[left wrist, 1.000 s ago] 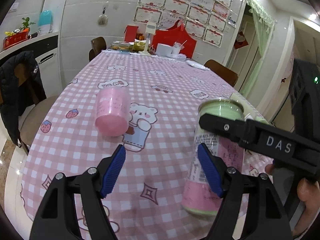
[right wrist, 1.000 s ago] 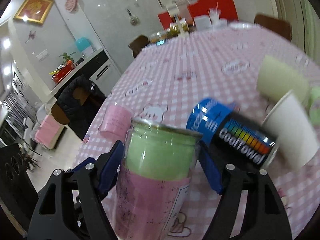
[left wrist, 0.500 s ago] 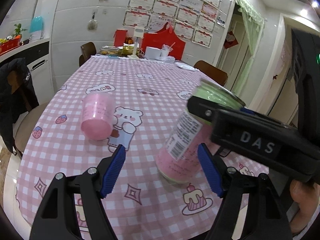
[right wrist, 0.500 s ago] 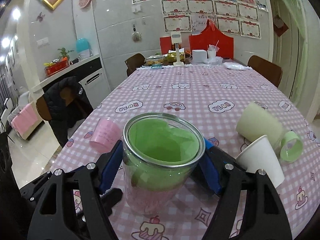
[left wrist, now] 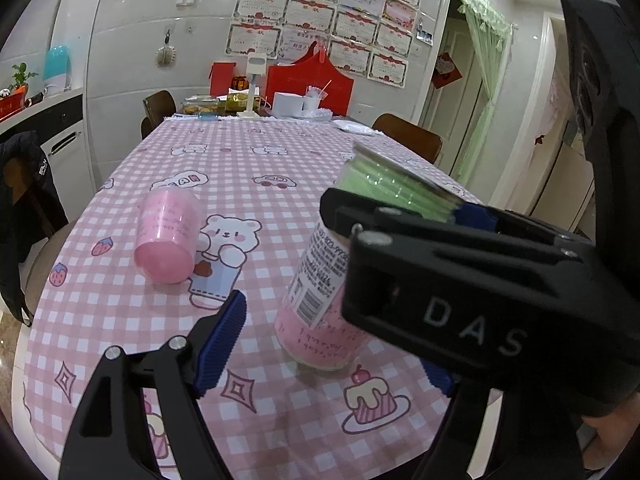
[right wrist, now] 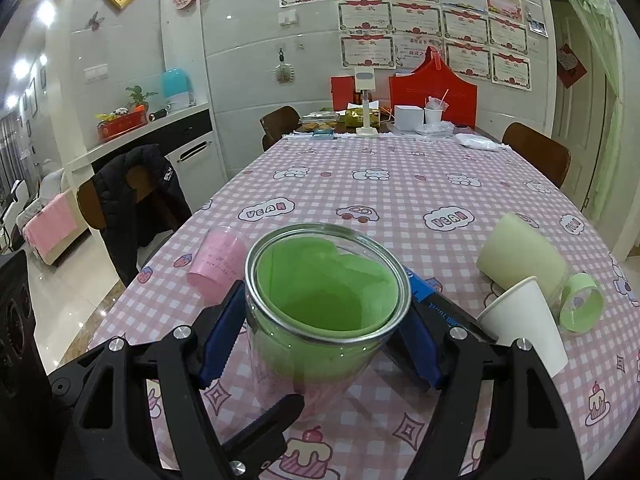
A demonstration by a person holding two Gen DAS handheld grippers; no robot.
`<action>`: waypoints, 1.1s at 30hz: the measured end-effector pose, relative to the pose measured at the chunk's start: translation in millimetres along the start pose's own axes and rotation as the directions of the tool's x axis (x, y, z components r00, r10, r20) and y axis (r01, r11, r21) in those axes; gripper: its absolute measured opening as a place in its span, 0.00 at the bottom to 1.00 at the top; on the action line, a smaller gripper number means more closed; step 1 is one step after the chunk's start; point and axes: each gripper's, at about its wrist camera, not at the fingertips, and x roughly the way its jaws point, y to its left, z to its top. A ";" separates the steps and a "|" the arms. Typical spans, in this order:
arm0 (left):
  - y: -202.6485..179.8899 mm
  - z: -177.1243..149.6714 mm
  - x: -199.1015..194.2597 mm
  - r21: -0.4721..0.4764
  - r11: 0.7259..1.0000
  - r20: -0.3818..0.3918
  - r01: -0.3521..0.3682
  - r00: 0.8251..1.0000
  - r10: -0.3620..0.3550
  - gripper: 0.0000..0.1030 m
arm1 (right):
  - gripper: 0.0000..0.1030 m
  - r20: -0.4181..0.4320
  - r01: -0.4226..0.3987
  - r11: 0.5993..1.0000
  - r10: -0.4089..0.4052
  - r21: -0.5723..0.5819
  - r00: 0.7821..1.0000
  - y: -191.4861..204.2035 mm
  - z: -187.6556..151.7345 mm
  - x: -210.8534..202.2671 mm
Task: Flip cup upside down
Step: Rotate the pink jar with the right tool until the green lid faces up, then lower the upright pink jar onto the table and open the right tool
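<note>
Cup: clear glass tumbler with green-and-pink paper lining stands mouth-up at centre of the right wrist view, base on the pink checked tablecloth; in the left wrist view the same tumbler sits right of centre, leaning slightly, barcode label facing the camera. Right gripper clamped on the tumbler, blue pads pressing its wall just below the rim; seen from the left view as a black body marked DAS crossing the right half of the frame. Left gripper spread wide and holding nothing, one blue pad at lower left of the tumbler, the other mostly hidden behind the right gripper. Pink plastic cup lies on its side at centre left, apart from the tumbler; pale cream cup, white paper cup and green tape ring lie together at the right edge of the right wrist view.
</note>
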 end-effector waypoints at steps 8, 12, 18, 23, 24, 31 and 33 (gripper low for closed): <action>0.1 -2.0 -1.9 -0.002 1.000 -0.003 0.001 1.000 -0.001 0.76 | 0.68 -0.020 -0.049 0.999 0.049 0.001 0.999 2.6 -3.5 0.4; -0.6 -4.6 -6.7 0.001 1.000 0.003 0.006 1.000 -0.006 0.76 | 0.69 -0.021 -0.057 0.998 0.057 0.008 0.998 1.1 -5.6 -3.2; -5.1 -4.6 -11.9 0.015 1.000 0.009 0.016 1.000 -0.016 0.76 | 0.73 -0.023 -0.082 0.996 0.083 0.034 0.996 -4.8 -11.7 -11.4; -11.5 -3.5 -12.7 0.031 0.999 0.005 0.013 1.000 -0.013 0.76 | 0.76 -0.030 -0.105 0.994 0.106 0.041 0.994 -7.0 -15.0 -17.5; -12.7 -3.2 -13.0 0.032 0.999 0.006 0.013 1.000 -0.013 0.76 | 0.79 -0.031 -0.110 0.993 0.112 0.045 0.993 -7.6 -15.7 -18.7; -23.2 -2.4 -17.8 0.051 0.999 0.012 0.013 1.000 -0.014 0.76 | 0.80 -0.024 -0.129 0.990 0.130 0.053 0.991 -13.7 -18.0 -28.3; -26.2 -2.4 -19.3 0.056 0.998 0.014 0.013 1.000 -0.013 0.76 | 0.80 -0.021 -0.132 0.990 0.133 0.055 0.991 -14.9 -18.9 -32.1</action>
